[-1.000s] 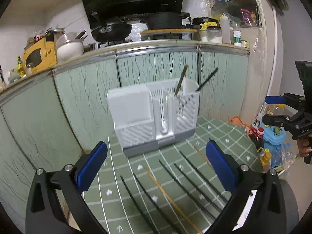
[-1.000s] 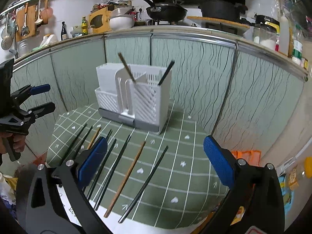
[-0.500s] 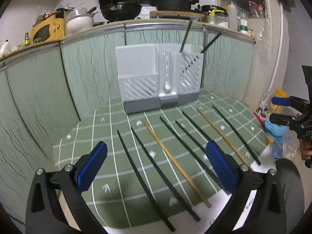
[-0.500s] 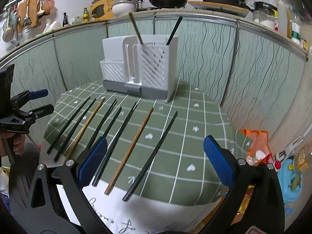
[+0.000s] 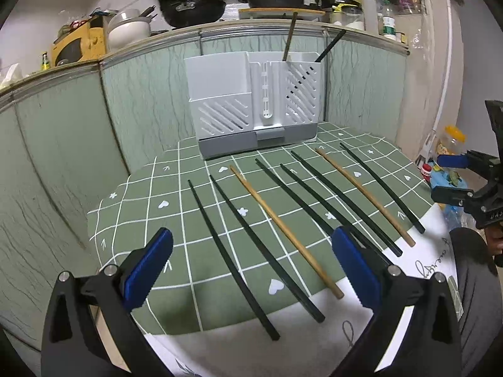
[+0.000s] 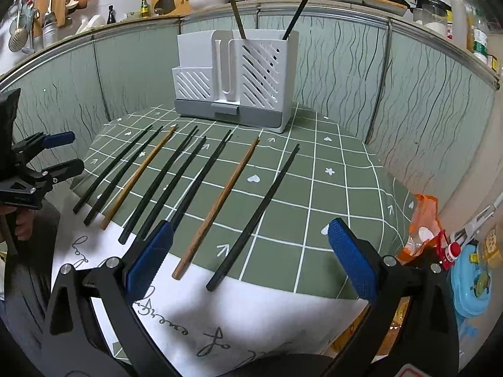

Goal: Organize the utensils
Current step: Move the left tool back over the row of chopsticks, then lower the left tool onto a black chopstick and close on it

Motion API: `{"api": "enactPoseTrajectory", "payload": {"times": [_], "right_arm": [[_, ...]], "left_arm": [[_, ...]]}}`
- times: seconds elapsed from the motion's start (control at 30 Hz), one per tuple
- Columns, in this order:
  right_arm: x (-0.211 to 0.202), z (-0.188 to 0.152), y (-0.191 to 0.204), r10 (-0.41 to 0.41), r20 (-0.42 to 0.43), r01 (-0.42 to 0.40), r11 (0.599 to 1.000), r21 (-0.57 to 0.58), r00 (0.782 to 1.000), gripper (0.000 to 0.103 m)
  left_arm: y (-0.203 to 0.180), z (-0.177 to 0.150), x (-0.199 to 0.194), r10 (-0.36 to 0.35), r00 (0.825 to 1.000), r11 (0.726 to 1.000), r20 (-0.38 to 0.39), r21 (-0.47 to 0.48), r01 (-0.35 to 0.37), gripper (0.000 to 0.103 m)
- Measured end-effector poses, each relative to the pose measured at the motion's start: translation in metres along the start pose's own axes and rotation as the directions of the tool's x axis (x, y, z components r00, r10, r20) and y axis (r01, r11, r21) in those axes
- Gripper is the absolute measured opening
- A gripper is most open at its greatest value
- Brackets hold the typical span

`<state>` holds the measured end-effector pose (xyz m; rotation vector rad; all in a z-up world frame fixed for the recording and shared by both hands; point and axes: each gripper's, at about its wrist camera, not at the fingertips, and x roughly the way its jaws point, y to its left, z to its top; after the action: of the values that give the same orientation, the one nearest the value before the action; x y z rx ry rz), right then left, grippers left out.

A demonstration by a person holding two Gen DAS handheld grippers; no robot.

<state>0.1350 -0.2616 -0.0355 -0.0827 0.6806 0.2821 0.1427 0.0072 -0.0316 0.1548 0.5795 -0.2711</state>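
Several chopsticks lie side by side on the green checked cloth (image 5: 141,207): black ones (image 5: 231,257) and two wooden ones (image 5: 283,229) (image 6: 220,201). A white slotted utensil holder (image 5: 254,106) (image 6: 239,75) stands at the table's far side with one wooden and one black chopstick upright in its right compartment. My left gripper (image 5: 251,267) is open and empty, hovering above the near ends of the left chopsticks. My right gripper (image 6: 251,257) is open and empty above the near ends of the right chopsticks. Each gripper shows in the other's view (image 5: 456,179) (image 6: 53,154).
A green panelled counter front (image 6: 393,94) curves behind the table. Pans, bowls and bottles stand on the counter (image 5: 195,6). An orange bag (image 6: 421,220) and blue toys (image 6: 471,282) lie right of the table. A white printed cloth (image 6: 220,314) covers the near edge.
Both grippers have pulled back from the holder and tilted downward, so the whole row of chopsticks and the table's near edge now show. Both stay open.
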Motion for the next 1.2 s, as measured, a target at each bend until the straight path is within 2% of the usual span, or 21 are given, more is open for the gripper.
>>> {"api": "enactPoseTrajectory", "payload": {"times": [0.17, 0.3, 0.5, 0.73, 0.8, 0.93, 1.03, 1.2], "right_arm": [[0.005, -0.007, 0.004, -0.047, -0.033, 0.048, 0.998, 0.033, 0.998, 0.094], [0.009, -0.014, 0.010, -0.095, -0.055, 0.098, 0.994, 0.048, 0.994, 0.094], [0.016, -0.022, 0.011, -0.174, -0.093, 0.186, 0.974, 0.133, 0.980, 0.094], [0.026, -0.031, 0.012, -0.194, -0.106, 0.212, 0.960, 0.185, 0.975, 0.094], [0.029, -0.033, 0.013, -0.209, -0.107, 0.226, 0.956, 0.189, 0.972, 0.093], [0.034, -0.034, 0.016, -0.230, -0.116, 0.249, 0.949, 0.192, 0.966, 0.087], [0.037, -0.036, 0.016, -0.243, -0.119, 0.263, 0.943, 0.202, 0.963, 0.078], [0.036, -0.038, 0.020, -0.261, -0.099, 0.276, 0.940, 0.199, 0.960, 0.059]], "left_arm": [[0.000, -0.010, 0.000, 0.076, 0.997, 0.996, -0.032, -0.052, -0.078, 0.099], [-0.001, -0.022, 0.003, 0.155, 0.986, 0.983, -0.066, -0.093, -0.160, 0.099], [-0.002, -0.032, 0.002, 0.219, 0.972, 0.963, -0.084, -0.141, -0.229, 0.099], [-0.006, -0.040, 0.009, 0.289, 0.950, 0.935, -0.115, -0.178, -0.306, 0.098], [-0.008, -0.041, 0.011, 0.294, 0.948, 0.933, -0.120, -0.182, -0.312, 0.091], [-0.010, -0.043, 0.020, 0.301, 0.942, 0.929, -0.151, -0.178, -0.325, 0.085], [-0.010, -0.045, 0.024, 0.304, 0.938, 0.922, -0.169, -0.194, -0.334, 0.076], [-0.015, -0.048, 0.028, 0.306, 0.936, 0.921, -0.175, -0.194, -0.337, 0.057]]}}
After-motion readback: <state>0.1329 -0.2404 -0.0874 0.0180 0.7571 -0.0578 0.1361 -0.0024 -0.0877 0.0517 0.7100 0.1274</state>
